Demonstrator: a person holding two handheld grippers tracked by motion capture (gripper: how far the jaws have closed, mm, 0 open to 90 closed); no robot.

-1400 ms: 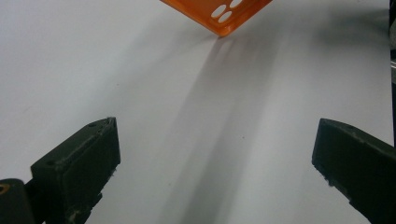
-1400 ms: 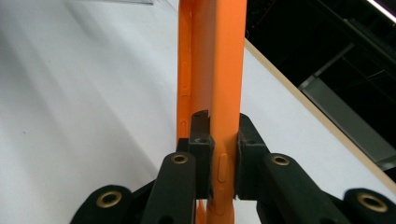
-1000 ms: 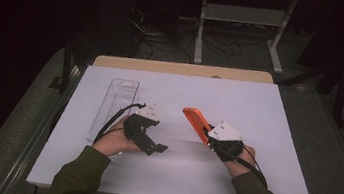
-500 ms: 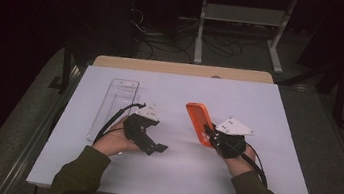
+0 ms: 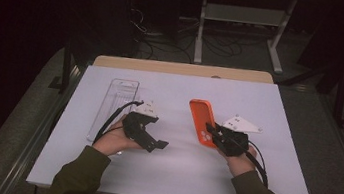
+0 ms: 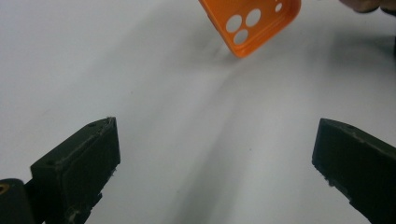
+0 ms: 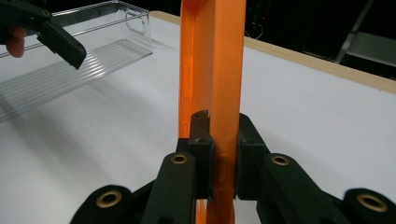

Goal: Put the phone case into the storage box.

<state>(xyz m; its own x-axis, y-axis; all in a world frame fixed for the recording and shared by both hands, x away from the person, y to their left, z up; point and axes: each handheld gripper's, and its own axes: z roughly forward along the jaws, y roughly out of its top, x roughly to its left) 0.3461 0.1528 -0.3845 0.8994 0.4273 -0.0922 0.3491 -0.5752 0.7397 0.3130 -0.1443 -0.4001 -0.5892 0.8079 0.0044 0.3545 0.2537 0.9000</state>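
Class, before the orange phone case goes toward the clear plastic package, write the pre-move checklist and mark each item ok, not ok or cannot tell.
1. Right gripper clamped on the orange phone case: ok, fingers press its side edge.
2. Case clear of the table: cannot tell.
3. Left gripper free to help: ok, open, nothing between its fingers.
4. Clear plastic package within reach: ok, it lies flat beside the left hand.
5. Package opened for the case: cannot tell.
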